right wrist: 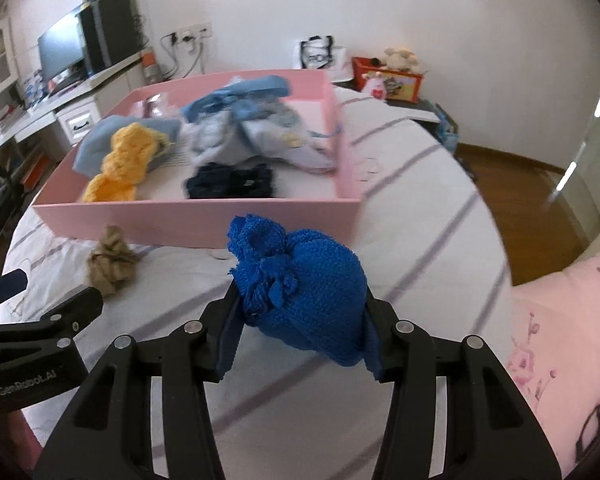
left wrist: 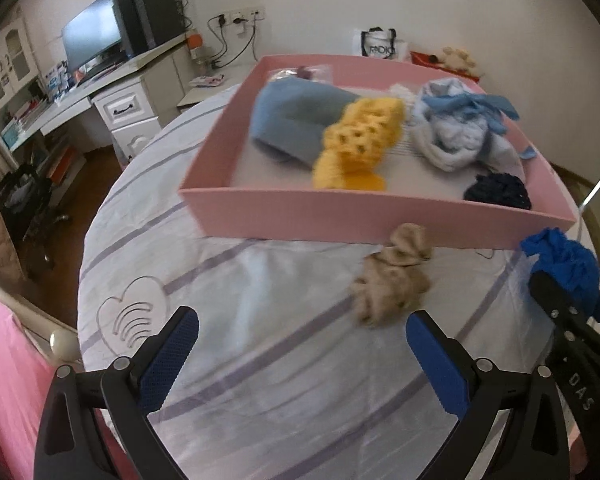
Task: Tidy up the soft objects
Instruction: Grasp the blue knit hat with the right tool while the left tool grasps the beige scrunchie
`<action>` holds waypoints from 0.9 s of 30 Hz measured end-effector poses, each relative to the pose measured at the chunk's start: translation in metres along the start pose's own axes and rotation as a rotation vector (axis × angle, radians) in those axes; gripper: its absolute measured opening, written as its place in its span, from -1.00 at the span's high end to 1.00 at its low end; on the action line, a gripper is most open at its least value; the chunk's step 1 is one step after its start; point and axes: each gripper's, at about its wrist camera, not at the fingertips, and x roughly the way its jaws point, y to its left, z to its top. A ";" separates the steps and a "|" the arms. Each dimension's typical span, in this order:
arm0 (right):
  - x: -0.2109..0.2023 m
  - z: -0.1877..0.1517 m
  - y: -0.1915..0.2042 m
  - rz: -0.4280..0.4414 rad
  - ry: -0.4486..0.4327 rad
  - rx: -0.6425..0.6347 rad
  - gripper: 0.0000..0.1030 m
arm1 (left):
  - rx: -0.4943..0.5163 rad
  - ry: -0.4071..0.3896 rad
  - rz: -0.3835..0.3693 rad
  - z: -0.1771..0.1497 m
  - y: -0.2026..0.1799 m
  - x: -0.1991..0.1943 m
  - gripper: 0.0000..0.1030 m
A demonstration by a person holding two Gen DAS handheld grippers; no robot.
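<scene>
My right gripper [right wrist: 300,312] is shut on a royal blue knitted bundle [right wrist: 300,280] and holds it above the bed, just short of the pink tray's near wall [right wrist: 204,220]. The bundle also shows in the left wrist view [left wrist: 564,264]. My left gripper [left wrist: 300,344] is open and empty above the sheet. A crumpled beige cloth [left wrist: 392,276] lies on the bed just beyond its right finger, close to the tray [left wrist: 300,216]. The tray holds a yellow knit [left wrist: 356,140], a blue-grey cloth [left wrist: 292,116], a pale blue bundle [left wrist: 456,128] and a dark navy piece [left wrist: 496,192].
The bed has a white sheet with purple stripes [left wrist: 260,280]. A desk with a monitor [left wrist: 96,36] stands at the far left. A pink cover [right wrist: 560,320] lies at the right. A red box with a plush toy [right wrist: 392,72] sits beyond the bed.
</scene>
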 end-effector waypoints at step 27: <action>0.011 -0.006 -0.033 0.068 0.040 0.072 0.08 | 0.059 -0.005 -0.096 -0.004 -0.036 0.005 0.61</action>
